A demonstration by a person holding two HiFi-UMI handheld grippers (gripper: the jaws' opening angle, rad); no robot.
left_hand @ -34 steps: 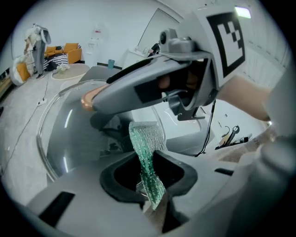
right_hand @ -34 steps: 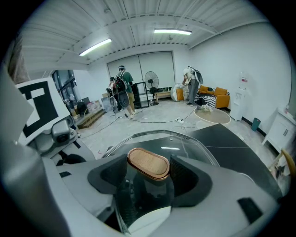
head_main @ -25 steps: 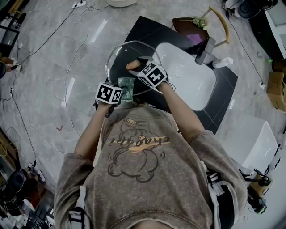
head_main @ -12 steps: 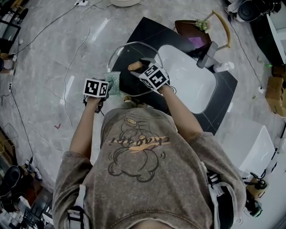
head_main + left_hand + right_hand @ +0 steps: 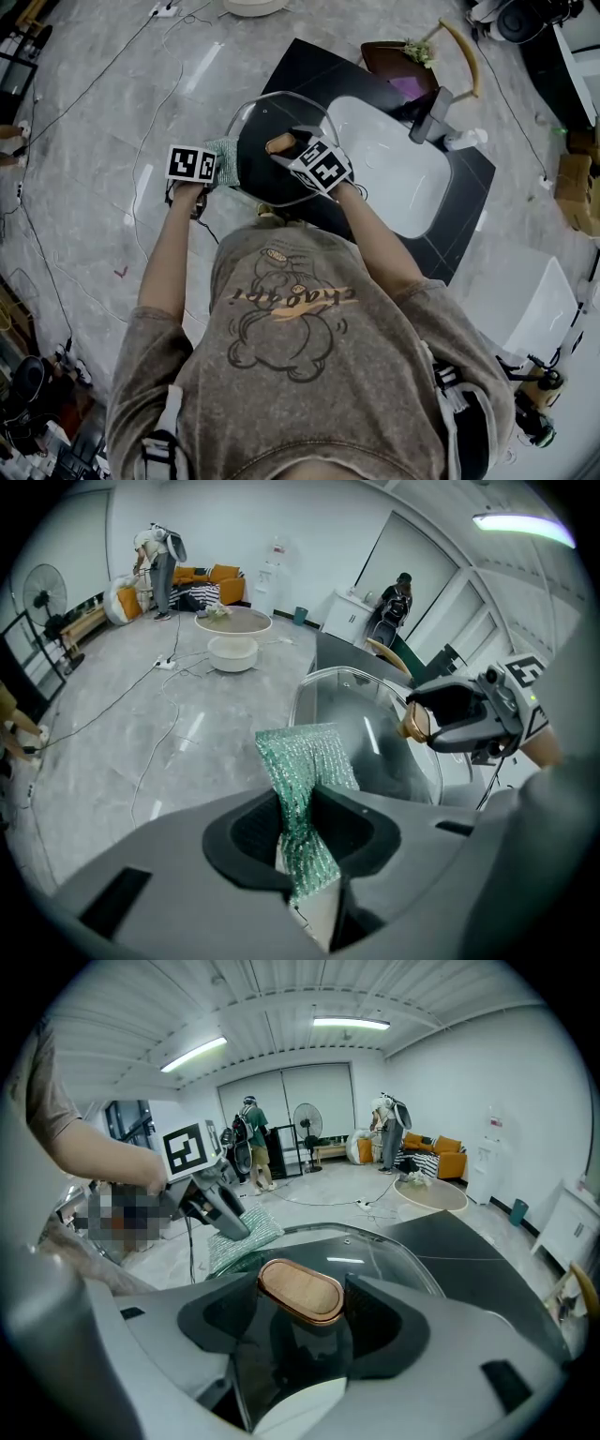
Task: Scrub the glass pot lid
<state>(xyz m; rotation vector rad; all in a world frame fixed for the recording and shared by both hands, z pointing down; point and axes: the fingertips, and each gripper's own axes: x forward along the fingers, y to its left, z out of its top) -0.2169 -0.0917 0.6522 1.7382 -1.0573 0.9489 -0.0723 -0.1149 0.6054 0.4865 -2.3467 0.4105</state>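
The left gripper [image 5: 302, 808] has its jaws pinched on a green scouring cloth [image 5: 305, 757]. The cloth's free end sits at the left rim of the glass pot lid [image 5: 251, 117]. The right gripper [image 5: 302, 1299] is clamped on the lid's wooden knob [image 5: 300, 1286], with the lid over the black counter [image 5: 305, 66] beside the white sink [image 5: 398, 173].

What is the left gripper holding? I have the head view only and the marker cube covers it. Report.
Observer: The left gripper is shut on a green scouring pad; the pad's free end sticks out past the jaws.
Operator: Confirm the right grip.
Observer: The right gripper is shut on the wooden knob of the glass pot lid, one jaw on each side.
Operator: Place the pad for me.
Observer: In the right gripper view its end sits at the lid's rim; I cannot tell whether they touch.
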